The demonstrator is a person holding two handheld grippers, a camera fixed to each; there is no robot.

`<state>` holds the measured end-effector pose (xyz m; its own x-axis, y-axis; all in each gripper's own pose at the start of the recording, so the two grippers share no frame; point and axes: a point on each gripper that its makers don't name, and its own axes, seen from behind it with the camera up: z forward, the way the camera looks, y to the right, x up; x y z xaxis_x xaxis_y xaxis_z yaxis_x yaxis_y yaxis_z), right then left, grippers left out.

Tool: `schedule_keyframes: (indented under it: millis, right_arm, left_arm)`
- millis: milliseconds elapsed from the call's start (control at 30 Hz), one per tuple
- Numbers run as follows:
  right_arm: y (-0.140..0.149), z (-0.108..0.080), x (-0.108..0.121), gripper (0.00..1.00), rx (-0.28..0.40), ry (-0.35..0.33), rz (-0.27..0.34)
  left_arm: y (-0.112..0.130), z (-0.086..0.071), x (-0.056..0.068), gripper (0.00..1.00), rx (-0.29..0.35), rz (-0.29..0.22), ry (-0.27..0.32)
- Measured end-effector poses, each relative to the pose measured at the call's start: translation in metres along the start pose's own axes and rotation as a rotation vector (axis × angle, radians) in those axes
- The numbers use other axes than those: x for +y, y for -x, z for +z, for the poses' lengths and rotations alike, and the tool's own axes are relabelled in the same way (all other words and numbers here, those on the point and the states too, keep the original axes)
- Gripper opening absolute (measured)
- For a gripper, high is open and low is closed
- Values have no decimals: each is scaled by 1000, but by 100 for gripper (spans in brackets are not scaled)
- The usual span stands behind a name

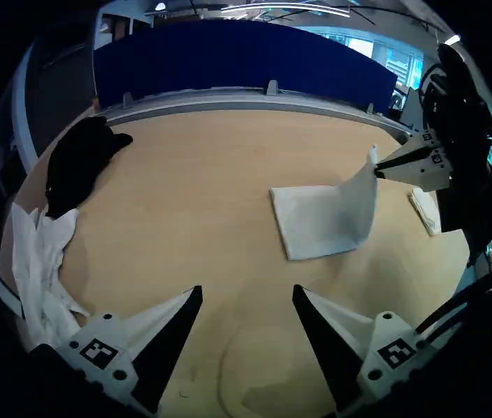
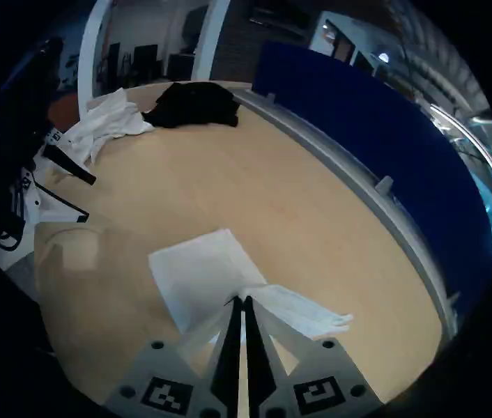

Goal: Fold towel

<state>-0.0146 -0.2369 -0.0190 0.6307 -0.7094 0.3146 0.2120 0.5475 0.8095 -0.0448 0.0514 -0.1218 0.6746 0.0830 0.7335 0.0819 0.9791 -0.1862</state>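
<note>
Right now the right gripper (image 2: pixel 240 301) has its fingers pressed together on one edge of the white towel (image 1: pixel 316 223). They pinch the cloth and hold that edge up off the wooden counter (image 1: pixel 190 188), while the rest of the towel lies flat near the counter's middle. The left gripper (image 1: pixel 246 288) hangs at the near side with its fingers spread wide and nothing between them, well apart from the towel.

The step in hand looks like the first fold: carrying the raised right edge over to the left edge. Done well, it calls for a firm pinch and a low arc leftward, so the cloth rolls over itself rather than dragging the flat part along. The edge should then come down squarely on the opposite one before the fingers part. The free left gripper could press a left corner of the flat part to stop it sliding.

A black garment (image 1: pixel 79 164) lies at the far left and a heap of white cloths (image 1: pixel 40 272) at the near left. A small folded cloth (image 1: pixel 424 209) sits just right of the towel. None of these seems to lie in the fold's path.
</note>
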Motion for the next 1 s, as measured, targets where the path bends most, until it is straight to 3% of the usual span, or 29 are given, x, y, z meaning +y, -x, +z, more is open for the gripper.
schedule_keyframes:
  millis: [367,600,867,1000]
  right_arm:
    - [-18,55,-60,3,-25,-125,-73]
    - [-9,90,-91,3,-55,-193,-45]
    - [-8,94,-92,5,-53,-204,-14]
    - [-9,92,-89,11,-48,-198,-10]
  left_arm:
    - [7,-14,-7,96,15,-19,-20]
    - [15,-16,-14,96,9,-52,-32]
    - [15,-14,-13,96,11,-61,-28]
    - [14,-13,-13,96,10,-57,-27]
